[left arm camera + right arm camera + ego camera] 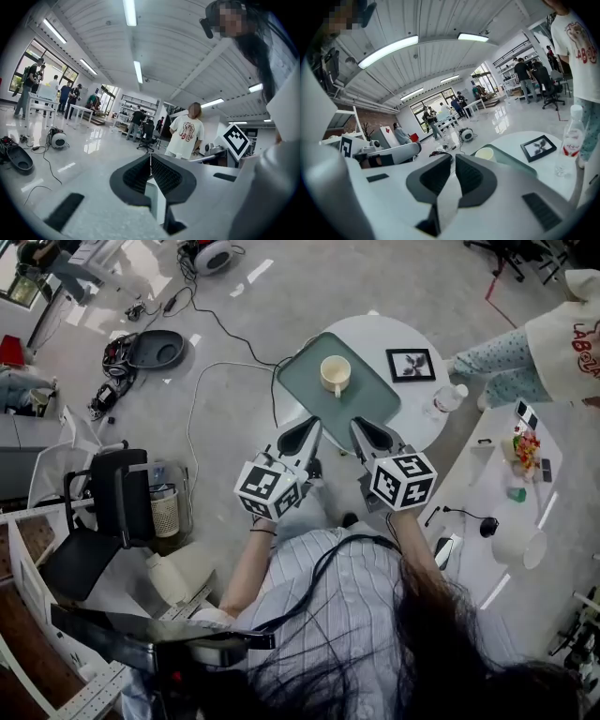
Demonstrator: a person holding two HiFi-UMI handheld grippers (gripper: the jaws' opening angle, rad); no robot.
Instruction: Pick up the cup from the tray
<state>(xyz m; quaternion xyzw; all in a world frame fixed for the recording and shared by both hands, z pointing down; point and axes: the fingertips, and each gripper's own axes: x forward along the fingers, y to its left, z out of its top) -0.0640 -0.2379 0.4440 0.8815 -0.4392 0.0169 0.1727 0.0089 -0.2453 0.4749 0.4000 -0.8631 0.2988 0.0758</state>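
Observation:
A cream cup [336, 373] with a handle stands upright on the grey-green tray [370, 404], which lies on a round white table [375, 334]. My left gripper [312, 426] and right gripper [359, 426] hover side by side over the tray's near edge, short of the cup. Both are shut with nothing between the jaws. In the right gripper view the cup [486, 153] and tray [513, 161] sit just beyond the shut right gripper [453, 158]. The left gripper view shows the shut left gripper [150, 156] pointing across the room, with no cup in sight.
A black picture frame [410, 364] and a water bottle [448, 398] stand on the table to the right of the tray. A person in a white T-shirt [562, 334] stands at the far right. Cables [206, 381] run over the floor on the left, near a chair [117, 498].

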